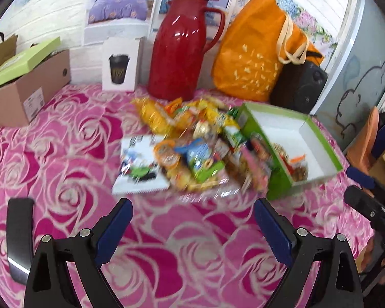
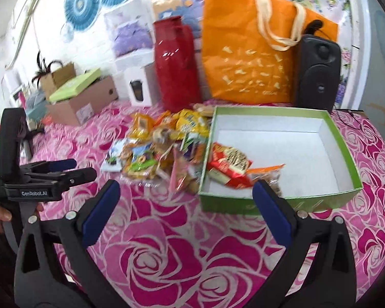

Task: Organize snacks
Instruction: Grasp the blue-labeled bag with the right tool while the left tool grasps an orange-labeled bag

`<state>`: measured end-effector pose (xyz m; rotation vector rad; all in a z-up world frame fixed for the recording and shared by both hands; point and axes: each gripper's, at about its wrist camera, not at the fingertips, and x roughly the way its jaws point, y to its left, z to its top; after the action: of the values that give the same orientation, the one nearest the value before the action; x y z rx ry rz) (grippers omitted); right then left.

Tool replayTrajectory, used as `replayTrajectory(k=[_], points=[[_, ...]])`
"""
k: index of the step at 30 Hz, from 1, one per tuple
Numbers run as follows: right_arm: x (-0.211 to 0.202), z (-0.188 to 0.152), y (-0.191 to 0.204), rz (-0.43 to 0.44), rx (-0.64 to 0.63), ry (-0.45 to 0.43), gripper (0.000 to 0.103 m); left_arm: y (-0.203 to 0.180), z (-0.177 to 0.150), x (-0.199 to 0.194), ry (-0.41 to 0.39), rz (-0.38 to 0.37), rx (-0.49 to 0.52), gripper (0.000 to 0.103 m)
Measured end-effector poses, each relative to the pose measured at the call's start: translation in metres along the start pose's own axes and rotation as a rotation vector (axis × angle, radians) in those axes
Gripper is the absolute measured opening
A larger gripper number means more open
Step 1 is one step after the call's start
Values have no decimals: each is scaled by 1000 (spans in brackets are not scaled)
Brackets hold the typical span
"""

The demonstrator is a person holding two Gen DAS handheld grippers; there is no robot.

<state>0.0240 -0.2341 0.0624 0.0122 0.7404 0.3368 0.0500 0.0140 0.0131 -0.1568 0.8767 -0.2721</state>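
I hold both grippers above the pink rose-patterned cloth, short of the snack pile.

Left gripper: jaws released, spread wide, nothing between the blue pads. It hovers over bare cloth in front of the pile.

Right gripper: jaws released, equally wide, empty. Its right pad overlaps the near wall of the green box in the right wrist view; I cannot tell whether they touch.

Task items:
- The snack pile lies on the cloth, just left of the green box, with some packets resting against the box wall. The left wrist view is motion-blurred, so individual packets are hard to tell apart.
- A flat white packet lies at the pile's left edge.
- Inside the box, a red packet and a few others sit in the near-left corner; the remaining white floor is bare.

Background, along the wall: a red jug, an orange tote bag, a black speaker, a white cup carton and a cardboard box with a green lid on top.
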Motion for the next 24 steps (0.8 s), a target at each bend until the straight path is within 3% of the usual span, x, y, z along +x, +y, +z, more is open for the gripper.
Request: replayTrajectory(k=[9,15,17,21,24], points=[[41,-12,51,88,-112,87,102,46,-17,-11,-11,29,-91,97],[66,1,64,107,-95,99,102,65,-17,-9,-21,10,-121,97],[80,7,68,110,-94,107,99,69,-17,-5,-13,4,-128,97],[106,18,75,119,-109,122,74,79,-16,1,-4,-9,-142,97],[123,25,77,113,-123,132,73,85,-13,6,3,-11,-146,97]])
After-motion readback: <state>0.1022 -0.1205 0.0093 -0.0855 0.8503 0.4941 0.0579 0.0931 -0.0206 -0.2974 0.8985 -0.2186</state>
